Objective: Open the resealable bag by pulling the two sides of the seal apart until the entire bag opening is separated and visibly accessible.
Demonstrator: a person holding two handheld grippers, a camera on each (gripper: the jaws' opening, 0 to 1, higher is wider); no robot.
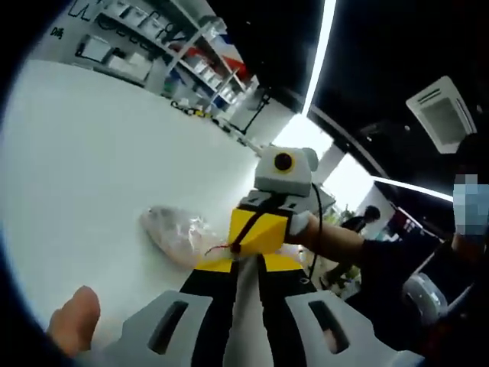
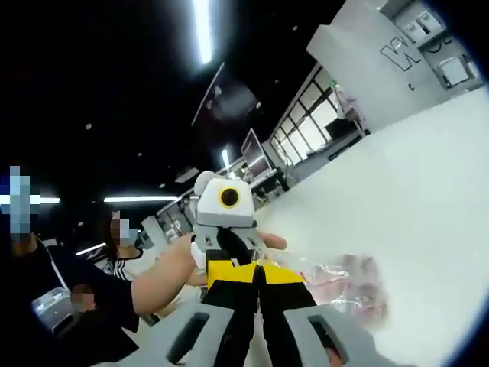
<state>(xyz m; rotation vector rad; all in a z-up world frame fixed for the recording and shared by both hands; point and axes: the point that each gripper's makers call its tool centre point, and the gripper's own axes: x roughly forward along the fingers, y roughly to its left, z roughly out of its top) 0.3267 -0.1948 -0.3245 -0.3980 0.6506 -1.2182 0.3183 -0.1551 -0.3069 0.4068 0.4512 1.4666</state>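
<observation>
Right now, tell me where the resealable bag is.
The resealable bag lies on the white table, left of centre in the left gripper view, its near end between the two grippers' closed jaws.

- Left gripper view: ceiling strip light blown out at 1 o'clock; bright window glare near centre-right.
- White table evenly lit, nearly featureless, shadows faint.
- Right gripper view: strip light flares at 12 o'clock; dark ceiling underexposed.
- Both views: strong fisheye bending, soft focus toward edges; clear bag blurred.
</observation>
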